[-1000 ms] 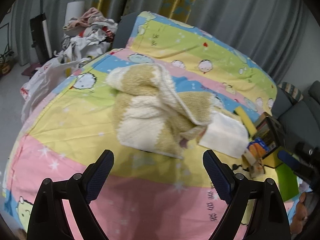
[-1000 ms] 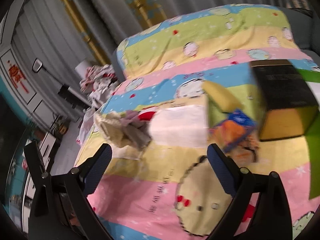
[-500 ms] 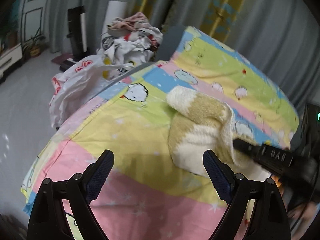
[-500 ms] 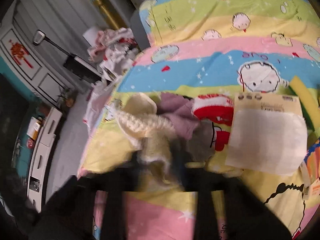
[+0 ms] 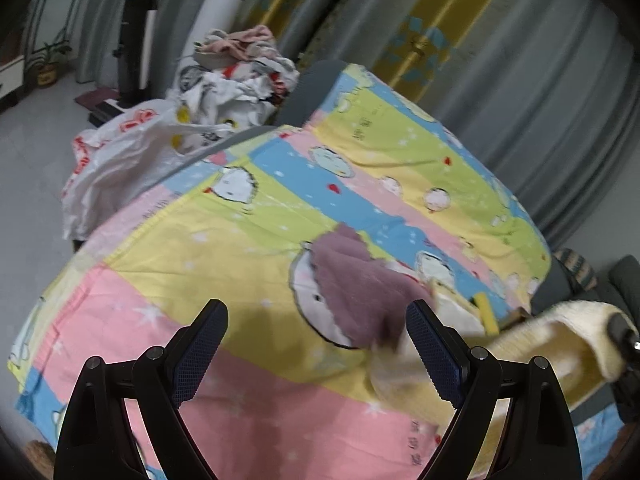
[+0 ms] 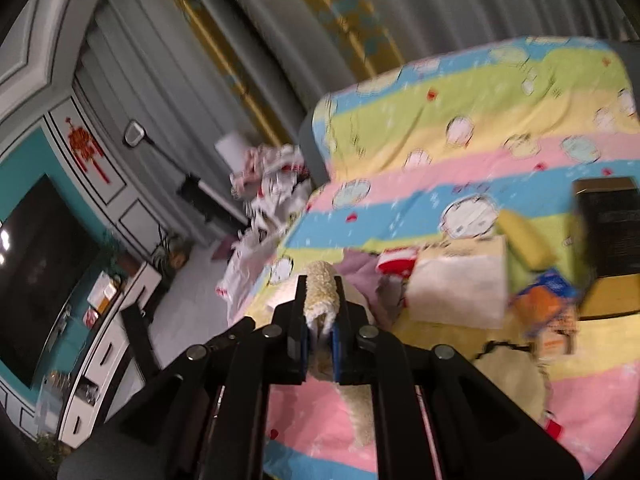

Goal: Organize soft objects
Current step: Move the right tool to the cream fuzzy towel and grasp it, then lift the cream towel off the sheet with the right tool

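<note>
- Right gripper (image 6: 319,322): clamped on fluffy cream-and-tan knitted cloth (image 6: 322,294) (lifted, apparently).
- Left gripper (image 5: 316,344): spread wide, empty; mauve fleece cloth (image 5: 356,284) just ahead on striped cartoon bedsheet (image 5: 224,240).

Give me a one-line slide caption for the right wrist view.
Right claw shut on a cream fleece cloth, lifting it above the striped cartoon bedsheet.

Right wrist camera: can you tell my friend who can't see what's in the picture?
The right gripper is shut on a fuzzy cream cloth, lifted above a colorful striped cartoon bedsheet. A purple cloth lies on the sheet behind it.
</note>
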Motion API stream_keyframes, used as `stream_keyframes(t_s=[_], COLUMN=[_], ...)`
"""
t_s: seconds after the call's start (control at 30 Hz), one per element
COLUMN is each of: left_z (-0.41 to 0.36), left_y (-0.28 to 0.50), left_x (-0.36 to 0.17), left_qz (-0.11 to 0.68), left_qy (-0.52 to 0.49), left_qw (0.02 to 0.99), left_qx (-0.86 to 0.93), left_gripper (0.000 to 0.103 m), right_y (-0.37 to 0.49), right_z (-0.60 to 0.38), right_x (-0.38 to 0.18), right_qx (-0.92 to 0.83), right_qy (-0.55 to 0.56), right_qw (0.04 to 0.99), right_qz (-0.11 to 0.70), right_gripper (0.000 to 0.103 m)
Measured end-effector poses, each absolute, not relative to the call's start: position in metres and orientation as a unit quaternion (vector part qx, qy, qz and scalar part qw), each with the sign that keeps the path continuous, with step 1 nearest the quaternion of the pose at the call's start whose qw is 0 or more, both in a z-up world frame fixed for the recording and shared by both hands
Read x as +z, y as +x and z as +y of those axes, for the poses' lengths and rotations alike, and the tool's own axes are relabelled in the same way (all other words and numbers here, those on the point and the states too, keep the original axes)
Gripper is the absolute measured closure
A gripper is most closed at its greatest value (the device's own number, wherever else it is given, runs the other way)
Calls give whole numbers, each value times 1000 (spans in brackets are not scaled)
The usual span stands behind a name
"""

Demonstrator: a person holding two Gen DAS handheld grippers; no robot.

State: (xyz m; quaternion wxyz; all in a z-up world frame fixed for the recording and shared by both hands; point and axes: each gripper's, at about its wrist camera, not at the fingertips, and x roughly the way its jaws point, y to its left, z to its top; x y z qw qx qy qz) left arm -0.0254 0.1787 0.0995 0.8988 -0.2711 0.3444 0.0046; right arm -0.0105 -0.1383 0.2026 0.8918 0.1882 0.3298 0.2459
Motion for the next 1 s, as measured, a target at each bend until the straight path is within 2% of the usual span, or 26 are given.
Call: stream_keyframes(t_s=[0.17,0.3,0.43,0.63,0.7,0.77,0.87,1.0], left_z=[154,133,104,59,41,22,0,-20], left_y=[-25,-23,-20,-21,-23,-25,-28,-34], left_x=[100,96,91,74,68,62,52,44], left_qz=[360,379,398,435,447,457,474,485], left_qy=[-252,-251,-212,-152,-132,-117,-102,-90], left_qw=[897,884,881,869,860,852,837,822], left_qx=[-53,-110,-141,-183,-206,-229,-255,-283], left_gripper=[12,12,12,12,12,12,12,12], right_y=[-55,-65,-47,-21,-23,-30,-40,-44], right_z=[-166,-172,-173,-175,-185,-196,-213,-235], right_x=[221,209,163,69,53,48,55,60], right_qx=[220,217,214,139,125,131,114,93], right_qy=[180,170,187,185,199,216,236,260], right_qw=[908,909,888,837,824,814,819,827], right_qz=[307,311,362,497,516,523,510,490], right_gripper=[94,93,92,92,90,82,48,31])
